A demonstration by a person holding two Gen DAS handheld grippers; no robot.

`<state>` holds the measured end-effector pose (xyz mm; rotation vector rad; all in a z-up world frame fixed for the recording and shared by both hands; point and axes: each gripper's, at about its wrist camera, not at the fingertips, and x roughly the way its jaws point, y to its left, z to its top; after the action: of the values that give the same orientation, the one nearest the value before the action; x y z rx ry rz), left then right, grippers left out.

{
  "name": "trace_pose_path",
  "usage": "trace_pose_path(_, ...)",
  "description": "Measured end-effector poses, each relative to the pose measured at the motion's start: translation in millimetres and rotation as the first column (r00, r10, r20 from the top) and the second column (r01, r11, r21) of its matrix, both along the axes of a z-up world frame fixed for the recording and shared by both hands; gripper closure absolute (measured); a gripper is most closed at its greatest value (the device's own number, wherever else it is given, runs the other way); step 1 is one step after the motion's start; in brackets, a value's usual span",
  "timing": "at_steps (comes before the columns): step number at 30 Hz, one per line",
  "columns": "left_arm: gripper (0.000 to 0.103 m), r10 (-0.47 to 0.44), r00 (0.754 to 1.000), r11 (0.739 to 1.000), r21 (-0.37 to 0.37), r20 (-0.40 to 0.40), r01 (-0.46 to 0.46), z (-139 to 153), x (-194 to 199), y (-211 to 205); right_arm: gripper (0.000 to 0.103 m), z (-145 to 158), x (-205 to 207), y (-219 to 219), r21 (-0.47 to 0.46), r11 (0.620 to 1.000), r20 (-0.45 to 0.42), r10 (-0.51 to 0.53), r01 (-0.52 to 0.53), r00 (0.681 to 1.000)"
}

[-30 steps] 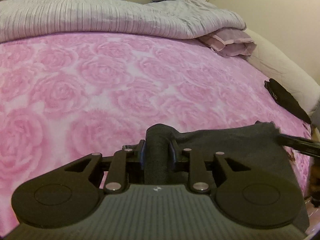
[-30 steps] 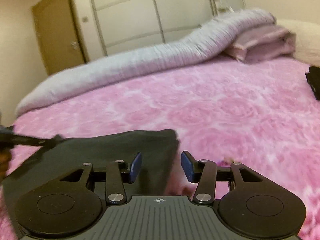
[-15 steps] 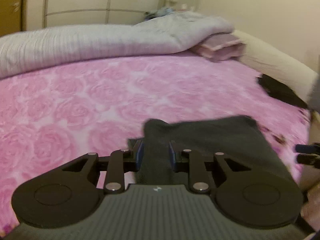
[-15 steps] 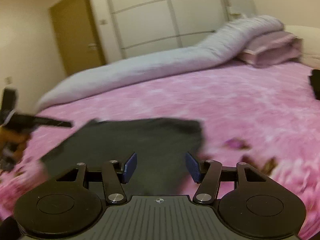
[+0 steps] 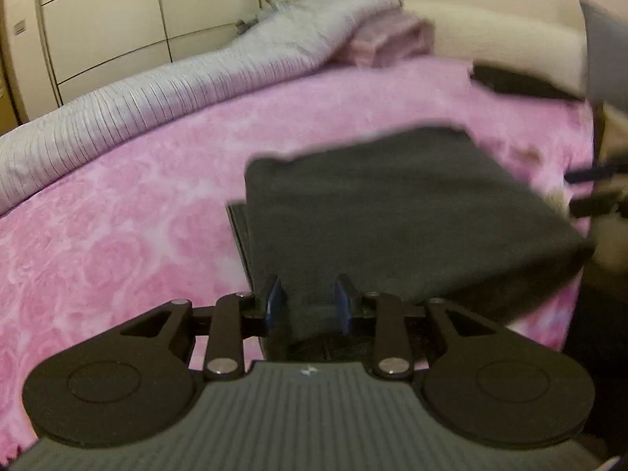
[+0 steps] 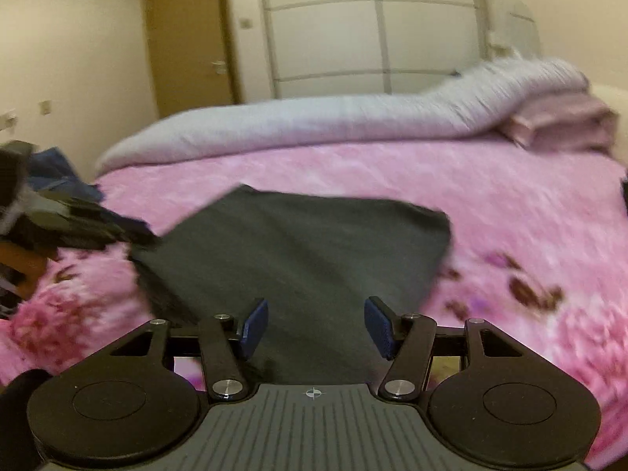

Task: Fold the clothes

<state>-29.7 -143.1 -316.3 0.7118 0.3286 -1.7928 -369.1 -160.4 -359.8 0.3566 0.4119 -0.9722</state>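
A folded dark grey garment lies on the pink rose-patterned bed. My left gripper has its blue pads on either side of the garment's near edge, with cloth between them. In the right wrist view the same garment lies flat, and my right gripper is open just above its near edge, holding nothing. The right gripper's fingers show at the right edge of the left wrist view.
A grey striped duvet and a pink pillow lie along the bed's far side. Another dark garment lies near the cream headboard. A pile of dark and blue clothes sits at the bed's left. Wardrobe and door stand behind.
Both grippers have pulled back and tilted up. The garment now lies folded flatter on the bed. My left gripper's pads have spread wider around the cloth. The right gripper stays open.
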Motion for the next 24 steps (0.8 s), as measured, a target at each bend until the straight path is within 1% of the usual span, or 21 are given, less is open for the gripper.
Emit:
trace_pose_path(1, 0.076, -0.003, 1.000, 1.000, -0.011, 0.006, 0.003, -6, 0, -1, 0.045, -7, 7, -4, 0.021, 1.000, -0.015, 0.018, -0.018, 1.000)
trace_pose_path(2, 0.076, 0.002, 1.000, 1.000, -0.005, -0.003, -0.002, -7, 1, -1, 0.045, -15, 14, -9, 0.047, 0.998, -0.030, 0.034, -0.032, 0.999)
trace_pose_path(4, 0.076, 0.011, 1.000, 1.000, 0.010, -0.008, -0.010, -4, 1, -2, 0.044, -31, 22, -16, 0.067, 0.997, -0.068, 0.048, -0.044, 0.997)
trace_pose_path(6, 0.076, 0.001, 1.000, 1.000, 0.008, 0.020, -0.002, 4, 1, 3, 0.044, -27, 26, -12, 0.055, 0.997, -0.103, 0.054, -0.049, 0.993)
trace_pose_path(8, 0.073, -0.013, 0.999, 0.999, -0.037, 0.046, 0.014, 13, 2, 17, 0.044, -21, 26, 0, 0.020, 0.997, -0.156, 0.079, -0.077, 0.985)
trace_pose_path(9, 0.070, -0.021, 0.998, 0.998, -0.059, 0.062, 0.025, 16, 2, 24, 0.044, -21, 25, 8, -0.013, 0.995, -0.201, 0.098, -0.103, 0.975)
trace_pose_path(11, 0.065, -0.077, 0.985, 0.992, -0.087, 0.154, 0.091, 9, -8, 34, 0.044, -24, 25, 23, -0.067, 0.986, -0.295, 0.129, -0.155, 0.947)
trace_pose_path(12, 0.062, -0.103, 0.974, 0.987, -0.099, 0.200, 0.125, 5, -13, 40, 0.044, -27, 26, 30, -0.082, 0.981, -0.337, 0.138, -0.175, 0.931)
trace_pose_path(14, 0.054, -0.153, 0.944, 0.974, -0.117, 0.291, 0.193, -3, -23, 50, 0.043, -34, 28, 36, -0.098, 0.975, -0.421, 0.142, -0.201, 0.896)
trace_pose_path(16, 0.052, -0.197, 0.903, 0.956, -0.129, 0.381, 0.262, -10, -33, 60, 0.043, -43, 36, 42, -0.120, 0.961, -0.509, 0.157, -0.250, 0.846)
trace_pose_path(17, 0.051, -0.217, 0.879, 0.946, -0.132, 0.425, 0.297, -14, -38, 66, 0.043, -49, 40, 45, -0.130, 0.950, -0.561, 0.165, -0.283, 0.811)
trace_pose_path(18, 0.050, -0.235, 0.852, 0.934, -0.133, 0.468, 0.331, -18, -43, 71, 0.043, -55, 46, 47, -0.139, 0.937, -0.615, 0.173, -0.322, 0.769)
trace_pose_path(19, 0.050, -0.252, 0.822, 0.921, -0.133, 0.510, 0.365, -21, -48, 76, 0.043, -61, 52, 50, -0.146, 0.920, -0.672, 0.178, -0.364, 0.719)
trace_pose_path(21, 0.046, -0.279, 0.758, 0.894, -0.128, 0.589, 0.429, -29, -58, 86, 0.043, -75, 64, 55, -0.159, 0.882, -0.775, 0.167, -0.444, 0.609)
trace_pose_path(22, 0.044, -0.278, 0.746, 0.892, -0.125, 0.605, 0.434, -32, -59, 84, 0.043, -82, 68, 58, -0.167, 0.861, -0.820, 0.150, -0.481, 0.552)
trace_pose_path(23, 0.040, -0.276, 0.739, 0.891, -0.126, 0.615, 0.437, -33, -60, 83, 0.043, -88, 70, 58, -0.173, 0.847, -0.843, 0.137, -0.503, 0.520)
trace_pose_path(24, 0.038, -0.282, 0.737, 0.889, -0.121, 0.614, 0.441, -34, -61, 81, 0.043, -92, 71, 57, -0.184, 0.836, -0.851, 0.129, -0.517, 0.510)
